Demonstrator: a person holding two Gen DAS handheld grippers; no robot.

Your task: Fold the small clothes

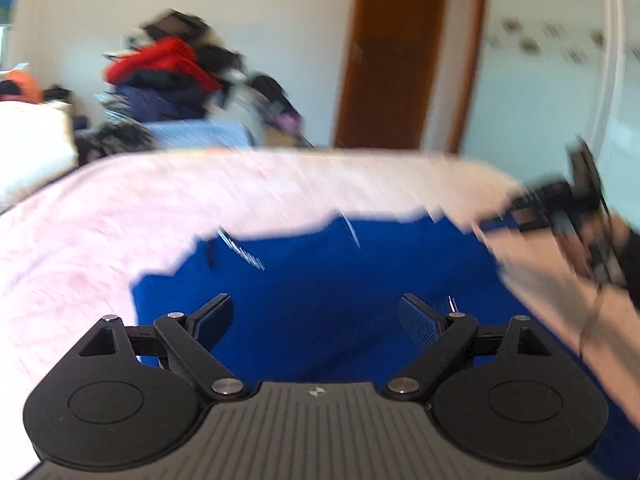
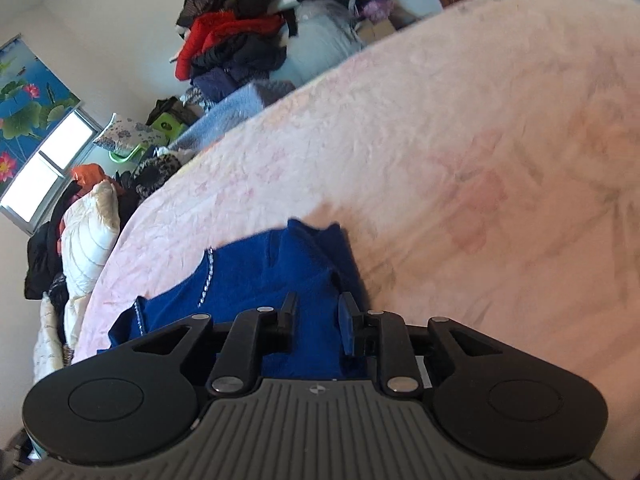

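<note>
Garment (image 2: 280,280), blue, lies on my bed (image 2: 460,140); no legible writing. My left claw (image 1: 316,320) gapes wide, empty. My right claw (image 2: 316,316) stands slightly parted, gripping nothing.

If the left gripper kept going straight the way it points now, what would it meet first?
Most likely the blue garment lying on the pink bedspread. The left gripper is open, empty and angled down toward the garment, though blur leaves depth uncertain.

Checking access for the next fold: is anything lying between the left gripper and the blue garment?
Nothing visible. The left gripper is open directly over the blue garment on the pink bedspread, with only air between.
</note>
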